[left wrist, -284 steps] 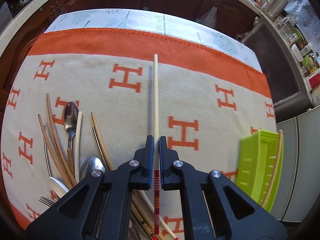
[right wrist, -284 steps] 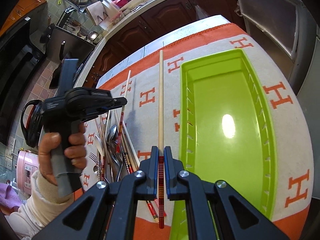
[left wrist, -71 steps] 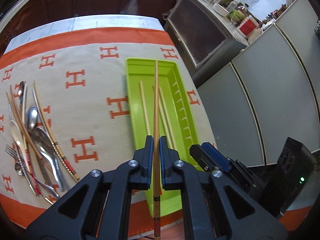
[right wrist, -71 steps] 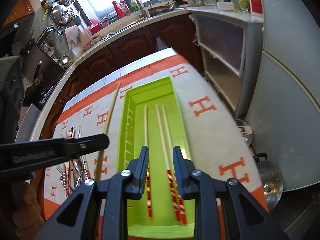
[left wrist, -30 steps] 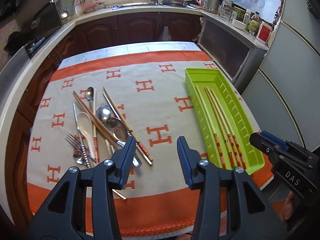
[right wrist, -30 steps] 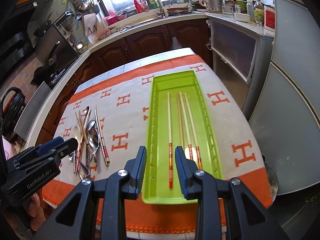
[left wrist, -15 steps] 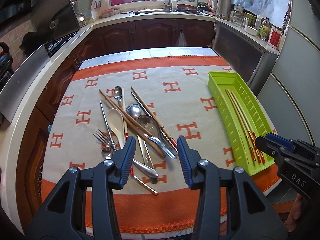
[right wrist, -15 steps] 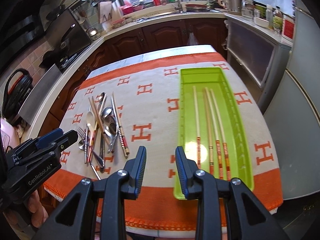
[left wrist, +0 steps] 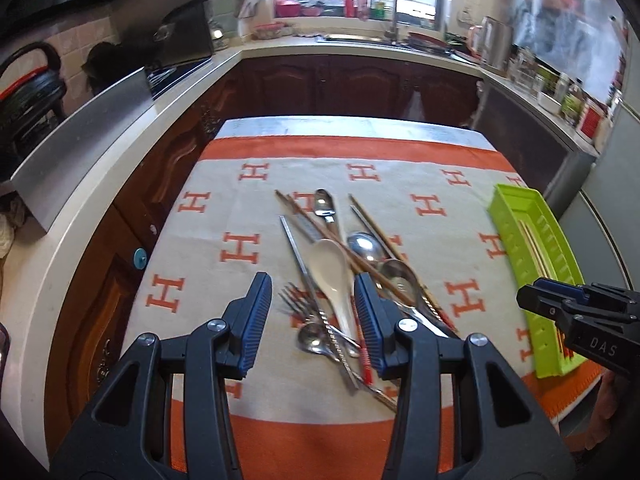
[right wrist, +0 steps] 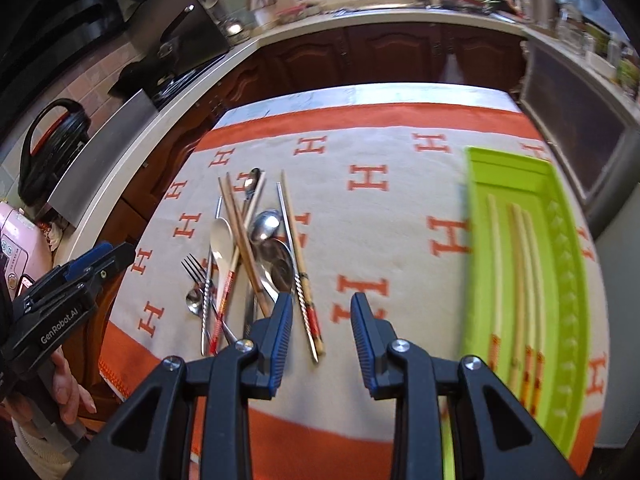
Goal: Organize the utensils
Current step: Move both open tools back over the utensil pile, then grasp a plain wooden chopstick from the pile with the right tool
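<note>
A pile of utensils (left wrist: 344,276) lies on the orange-and-cream H-patterned cloth (left wrist: 248,200): a white ceramic spoon (left wrist: 332,268), metal spoons, a fork (left wrist: 298,300) and several chopsticks. The pile also shows in the right wrist view (right wrist: 252,252). A lime green tray (right wrist: 560,264) at the right holds several chopsticks (right wrist: 516,264); it also shows in the left wrist view (left wrist: 532,248). My left gripper (left wrist: 313,316) is open and empty above the near end of the pile. My right gripper (right wrist: 321,326) is open and empty above the cloth between pile and tray.
The table's near edge runs under both grippers. Dark wood cabinets (left wrist: 360,84) and a counter with a sink (left wrist: 384,36) stand behind the table. A steel-fronted unit (right wrist: 576,148) stands to the right of the table.
Both grippers, open and empty, have swung left from the tray toward the utensil pile. The pile now sits centred before the left gripper. The tray has shifted to the right edge of both views.
</note>
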A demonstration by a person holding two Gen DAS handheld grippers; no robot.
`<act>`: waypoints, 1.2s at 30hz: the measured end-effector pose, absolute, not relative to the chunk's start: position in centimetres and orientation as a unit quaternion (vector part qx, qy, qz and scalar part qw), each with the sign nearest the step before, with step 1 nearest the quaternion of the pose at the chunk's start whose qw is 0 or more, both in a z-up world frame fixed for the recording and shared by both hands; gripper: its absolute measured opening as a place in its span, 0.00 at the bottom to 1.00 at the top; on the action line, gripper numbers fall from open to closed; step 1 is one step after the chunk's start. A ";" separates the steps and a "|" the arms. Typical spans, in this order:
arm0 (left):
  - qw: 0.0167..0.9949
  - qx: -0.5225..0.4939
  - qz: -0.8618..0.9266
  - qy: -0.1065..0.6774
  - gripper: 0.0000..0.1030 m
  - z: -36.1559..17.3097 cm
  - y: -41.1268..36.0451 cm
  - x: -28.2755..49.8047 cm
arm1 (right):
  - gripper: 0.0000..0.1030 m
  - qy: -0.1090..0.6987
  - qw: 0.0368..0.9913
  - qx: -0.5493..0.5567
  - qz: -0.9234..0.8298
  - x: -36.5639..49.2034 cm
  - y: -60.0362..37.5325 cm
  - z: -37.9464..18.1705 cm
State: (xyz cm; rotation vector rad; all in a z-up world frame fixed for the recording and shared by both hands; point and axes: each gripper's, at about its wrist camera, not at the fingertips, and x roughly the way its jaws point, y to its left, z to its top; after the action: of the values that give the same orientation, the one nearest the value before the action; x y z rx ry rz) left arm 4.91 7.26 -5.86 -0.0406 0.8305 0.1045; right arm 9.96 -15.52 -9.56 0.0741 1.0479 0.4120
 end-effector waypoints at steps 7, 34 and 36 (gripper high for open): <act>0.893 -0.051 0.062 0.443 0.38 -8.5 10.7 7.5 | 0.29 0.514 0.819 0.010 0.256 13.3 -11.2 -11.2; 0.855 -0.086 0.061 0.508 0.38 -14.5 13.2 11.9 | 0.08 0.573 0.760 -0.030 0.305 16.4 -5.2 -16.1; 0.853 -0.087 0.061 0.510 0.38 -14.7 13.2 12.0 | 0.07 0.575 0.758 -0.027 0.307 16.4 -5.3 -16.3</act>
State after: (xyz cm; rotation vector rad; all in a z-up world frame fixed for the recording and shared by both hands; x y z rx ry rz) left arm 12.01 13.24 -14.66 -0.1840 1.0732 0.1276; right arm 16.37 -5.25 -16.30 -0.0583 1.2521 0.6699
